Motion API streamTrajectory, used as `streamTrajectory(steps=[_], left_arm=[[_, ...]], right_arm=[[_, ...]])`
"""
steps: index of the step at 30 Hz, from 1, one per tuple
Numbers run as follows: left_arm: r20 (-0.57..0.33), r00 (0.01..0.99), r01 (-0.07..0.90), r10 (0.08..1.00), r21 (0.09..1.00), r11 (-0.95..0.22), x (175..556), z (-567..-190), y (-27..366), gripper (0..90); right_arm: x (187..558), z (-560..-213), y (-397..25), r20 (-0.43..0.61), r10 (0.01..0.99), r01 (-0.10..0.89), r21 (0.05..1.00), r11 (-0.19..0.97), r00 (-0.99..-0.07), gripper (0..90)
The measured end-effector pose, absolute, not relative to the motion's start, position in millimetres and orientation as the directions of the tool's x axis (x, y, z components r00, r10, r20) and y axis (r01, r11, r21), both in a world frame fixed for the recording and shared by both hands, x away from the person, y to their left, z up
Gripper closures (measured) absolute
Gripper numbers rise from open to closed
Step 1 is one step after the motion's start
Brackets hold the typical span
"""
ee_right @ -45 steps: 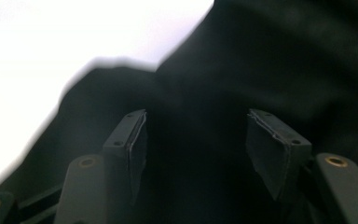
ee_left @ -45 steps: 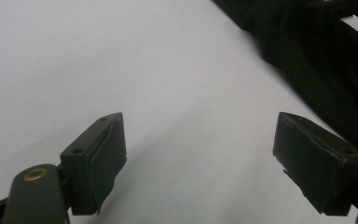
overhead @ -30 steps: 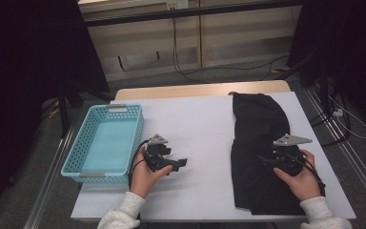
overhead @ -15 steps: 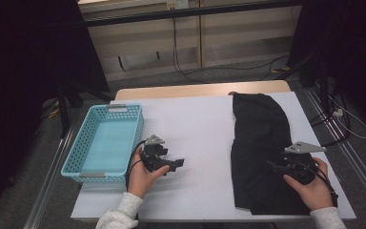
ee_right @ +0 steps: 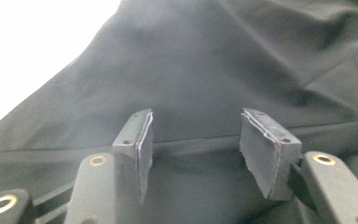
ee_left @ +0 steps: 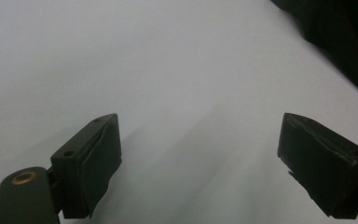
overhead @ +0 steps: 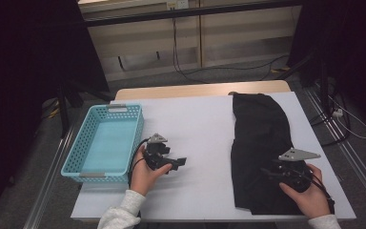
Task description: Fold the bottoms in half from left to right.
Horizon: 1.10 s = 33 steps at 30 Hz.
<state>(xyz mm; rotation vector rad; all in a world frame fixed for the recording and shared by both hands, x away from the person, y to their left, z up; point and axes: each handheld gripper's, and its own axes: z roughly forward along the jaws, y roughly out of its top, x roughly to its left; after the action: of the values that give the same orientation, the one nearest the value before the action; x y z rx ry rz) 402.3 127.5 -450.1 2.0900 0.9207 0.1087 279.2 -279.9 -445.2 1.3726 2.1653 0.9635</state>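
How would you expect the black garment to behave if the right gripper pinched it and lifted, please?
The black garment would probably sag and drape rather than hold shape: it lies flat with soft wrinkles and folds. It is likely light, being thin cloth. One pinch by the right gripper, whose jaws stand open above it, might lift a single layer while the rest drags over the table.

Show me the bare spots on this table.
Bare white table lies between the basket and the black cloth, widest toward the far edge. The cloth covers the right side, with the right gripper over it.
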Motion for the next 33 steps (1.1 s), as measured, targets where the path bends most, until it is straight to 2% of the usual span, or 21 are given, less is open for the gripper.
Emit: streamTrajectory(steps=[4, 6, 9, 11, 33], left_arm=[[-0.236, 0.727, 0.575, 0.645, 0.723, -0.383, 402, -449, 129, 13.4], [-0.236, 0.724, 0.575, 0.649, 0.725, -0.378, 403, -449, 129, 13.4], [-0.236, 0.724, 0.576, 0.648, 0.724, -0.38, 403, -449, 128, 13.6], [-0.239, 0.727, 0.576, 0.644, 0.722, -0.382, 403, -449, 127, 13.6], [-0.251, 0.723, 0.58, 0.643, 0.725, -0.37, 404, -449, 127, 13.7]], right_arm=[[280, -452, -273, 0.022, 0.878, 0.637, 0.697, 0.33, -0.479, 57.8], [279, -451, -273, 0.025, 0.867, 0.632, 0.695, 0.343, -0.498, 71.5], [278, -450, -272, 0.026, 0.854, 0.63, 0.687, 0.362, -0.52, 84.8], [277, -449, -274, 0.031, 0.85, 0.631, 0.684, 0.365, -0.526, 88.0], [243, -440, -332, 0.12, 0.895, 0.662, 0.716, 0.221, -0.429, 89.8]])
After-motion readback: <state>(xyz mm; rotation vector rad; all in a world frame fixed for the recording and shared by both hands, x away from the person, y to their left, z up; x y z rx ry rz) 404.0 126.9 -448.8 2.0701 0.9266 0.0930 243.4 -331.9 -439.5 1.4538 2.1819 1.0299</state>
